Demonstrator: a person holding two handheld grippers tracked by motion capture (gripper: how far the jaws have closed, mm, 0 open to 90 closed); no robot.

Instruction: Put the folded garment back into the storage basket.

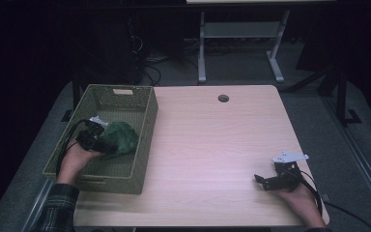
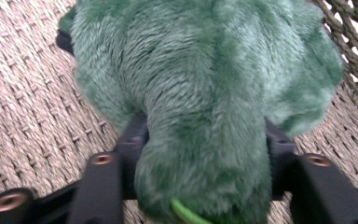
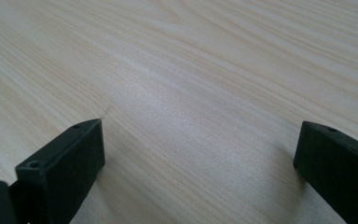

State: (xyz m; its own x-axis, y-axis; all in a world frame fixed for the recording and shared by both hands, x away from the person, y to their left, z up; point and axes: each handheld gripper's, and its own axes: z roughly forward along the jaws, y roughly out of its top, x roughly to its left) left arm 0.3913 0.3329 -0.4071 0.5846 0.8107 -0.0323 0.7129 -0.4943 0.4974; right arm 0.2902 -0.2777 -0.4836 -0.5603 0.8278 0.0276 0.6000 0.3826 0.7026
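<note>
A person's left gripper (image 1: 101, 143) is down inside a green woven basket (image 1: 145, 126) at the table's left. A green plush toy (image 1: 121, 137) lies on the basket floor, still between the jaws, which look parted and may only brush its fur. The placing looks nearly done; letting go fully and lifting out remain. The right gripper (image 1: 263, 181) rests wide open and empty on the bare wooden table (image 1: 212, 145).
</note>
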